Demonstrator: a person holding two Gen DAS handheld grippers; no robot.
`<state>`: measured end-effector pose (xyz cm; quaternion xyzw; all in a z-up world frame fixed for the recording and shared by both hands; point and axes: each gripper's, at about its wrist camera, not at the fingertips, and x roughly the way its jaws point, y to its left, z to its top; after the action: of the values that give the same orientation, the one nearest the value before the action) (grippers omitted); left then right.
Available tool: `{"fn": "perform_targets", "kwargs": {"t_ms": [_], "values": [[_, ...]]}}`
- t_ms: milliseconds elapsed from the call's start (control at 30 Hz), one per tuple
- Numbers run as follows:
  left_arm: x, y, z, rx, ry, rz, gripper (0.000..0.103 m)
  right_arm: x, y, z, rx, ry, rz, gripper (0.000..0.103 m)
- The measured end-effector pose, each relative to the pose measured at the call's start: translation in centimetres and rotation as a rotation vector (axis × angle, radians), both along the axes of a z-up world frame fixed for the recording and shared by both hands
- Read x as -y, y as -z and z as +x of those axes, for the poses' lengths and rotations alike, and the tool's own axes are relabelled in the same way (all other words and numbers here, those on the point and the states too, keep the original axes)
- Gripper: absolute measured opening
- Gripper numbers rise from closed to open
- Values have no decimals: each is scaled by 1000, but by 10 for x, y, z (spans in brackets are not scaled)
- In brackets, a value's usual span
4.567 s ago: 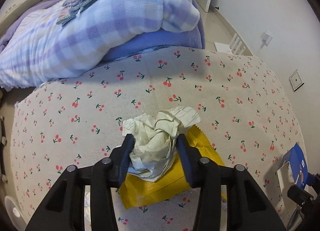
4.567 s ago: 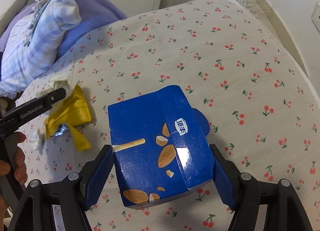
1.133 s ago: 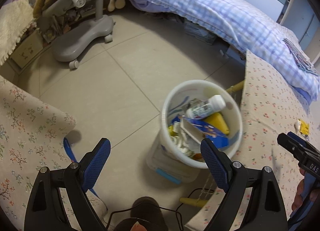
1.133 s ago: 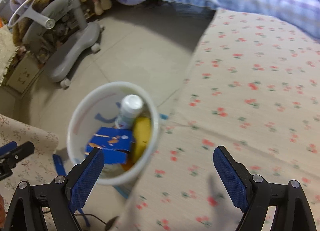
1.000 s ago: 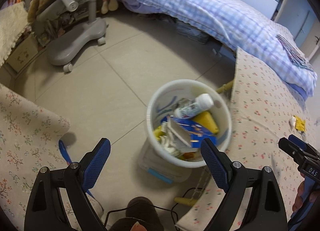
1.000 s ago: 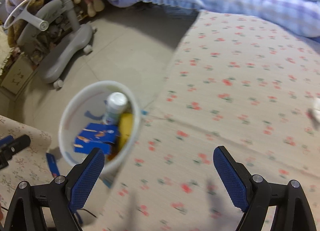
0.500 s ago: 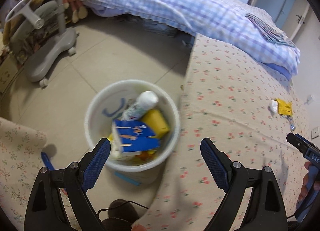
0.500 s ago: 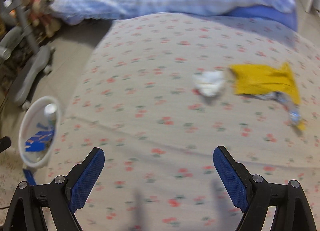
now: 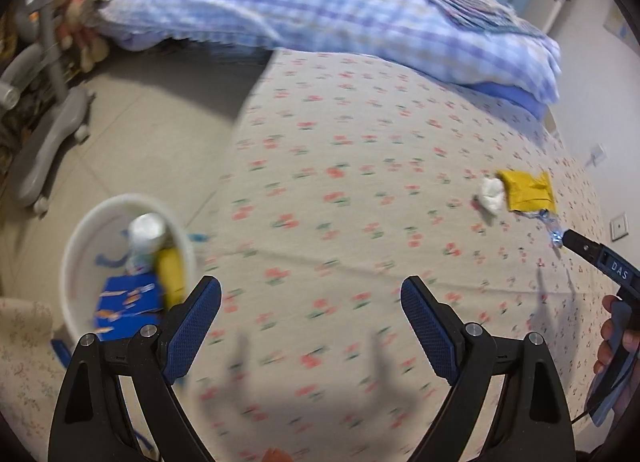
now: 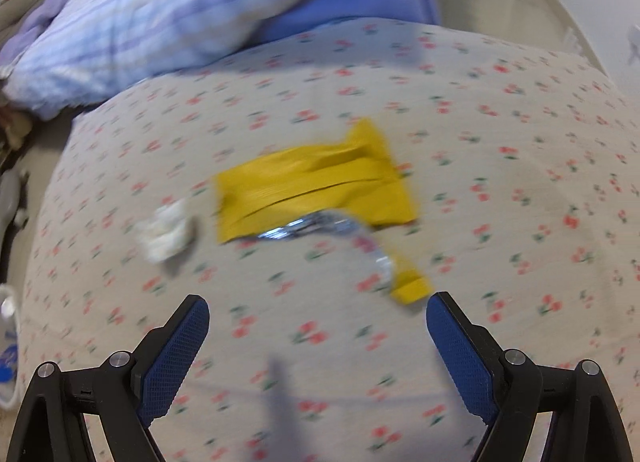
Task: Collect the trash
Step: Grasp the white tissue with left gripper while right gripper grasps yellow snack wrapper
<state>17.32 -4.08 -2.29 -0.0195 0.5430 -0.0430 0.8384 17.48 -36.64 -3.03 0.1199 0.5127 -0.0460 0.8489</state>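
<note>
1. I am holding my left gripper (image 9: 310, 318) over the cherry-print bedsheet (image 9: 360, 165), its blue-padded jaws standing wide apart with nothing between them.
2. I am holding my right gripper (image 10: 318, 336) over the same sheet, its jaws likewise spread wide and gripping nothing.
3. In the right wrist view, the yellow wrapper (image 10: 312, 181) is lying flat on the sheet ahead of my right gripper, with a torn silver-lined strip (image 10: 360, 242) trailing from its near edge toward my right-hand finger.
4. A crumpled white tissue (image 10: 166, 229) is sitting on the sheet just beside the wrapper's left end; whether the two are touching, I cannot tell through the blur.
5. From the left wrist view, the same wrapper (image 9: 526, 189) and tissue (image 9: 491, 195) are showing far off to the right, with the tip of my right gripper (image 9: 592, 256) near them.
6. The white trash bin (image 9: 80, 246) is standing on the tiled floor (image 9: 132, 133) beside the bed, left of my left gripper, holding a blue carton (image 9: 128, 300), a white bottle (image 9: 146, 232) and a yellow piece (image 9: 172, 272).
7. A blue checked quilt (image 9: 320, 5) is lying bunched across the far end of the bed.
</note>
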Motion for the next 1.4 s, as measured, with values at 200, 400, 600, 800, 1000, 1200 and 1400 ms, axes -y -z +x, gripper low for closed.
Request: {"fn": "perform_targets", "kwargs": {"t_ms": [200, 400, 600, 800, 1000, 1200, 1400], "values": [[53, 11, 19, 26, 54, -32, 93, 28, 10, 9, -12, 48, 12, 91], [95, 27, 40, 48, 100, -82, 93, 38, 20, 14, -12, 55, 34, 90], [121, 40, 46, 77, 153, -156, 86, 40, 30, 20, -30, 42, 68, 72], [138, 48, 54, 109, 190, -201, 65, 41, 36, 22, -41, 20, 70, 60], [148, 52, 59, 132, 190, -208, 35, 38, 35, 21, -35, -8, 77, 44], [146, 49, 57, 118, 184, -222, 24, 39, 29, 17, -21, -27, 83, 16], [138, 43, 49, 85, 160, -229, 21, 40, 13, 7, 17, -41, 89, 11]]}}
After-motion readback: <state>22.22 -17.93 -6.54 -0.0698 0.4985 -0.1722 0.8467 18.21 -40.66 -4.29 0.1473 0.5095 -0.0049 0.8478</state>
